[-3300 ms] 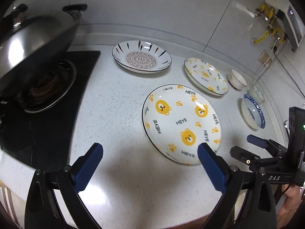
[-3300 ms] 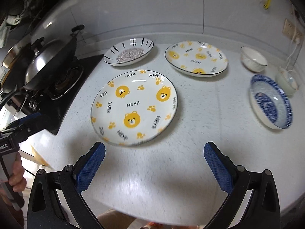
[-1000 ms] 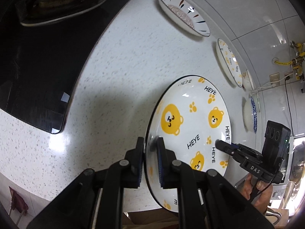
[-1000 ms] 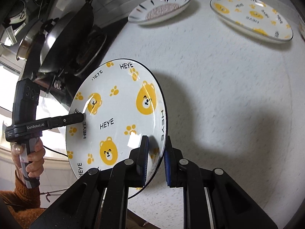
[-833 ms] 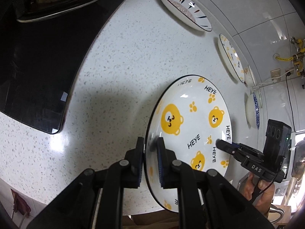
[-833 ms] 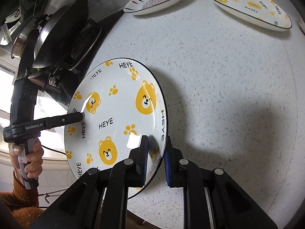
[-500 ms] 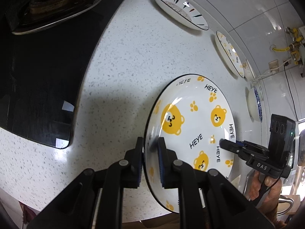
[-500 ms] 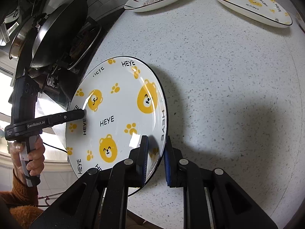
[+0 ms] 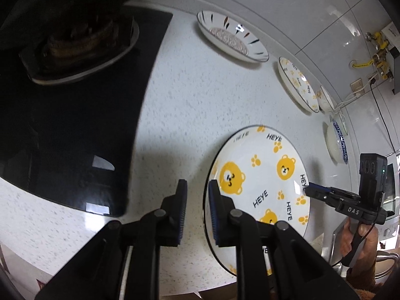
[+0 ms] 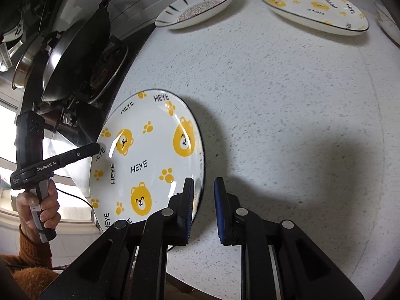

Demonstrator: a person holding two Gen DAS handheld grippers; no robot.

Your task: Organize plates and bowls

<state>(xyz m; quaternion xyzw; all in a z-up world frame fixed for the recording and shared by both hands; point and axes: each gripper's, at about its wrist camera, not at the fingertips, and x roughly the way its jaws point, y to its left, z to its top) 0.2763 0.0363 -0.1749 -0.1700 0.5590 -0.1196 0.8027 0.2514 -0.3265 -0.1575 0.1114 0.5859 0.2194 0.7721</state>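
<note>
The bear plate (image 9: 260, 182) lay on the speckled tabletop (image 9: 190, 115), just right of the black stove (image 9: 75, 125). The left tongs (image 9: 197, 200) and right tongs (image 10: 203, 200) had just been opening; each stood slightly parted around opposite sides of the plate's rim, neither pressing it. A striped plate (image 10: 197, 6) and a second bear plate (image 10: 315, 5) sat behind it.

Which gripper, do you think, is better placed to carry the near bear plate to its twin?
Probably right. Left gripper and right gripper have just been opening astride the bear plate, but the right sits nearer the twin plate.
</note>
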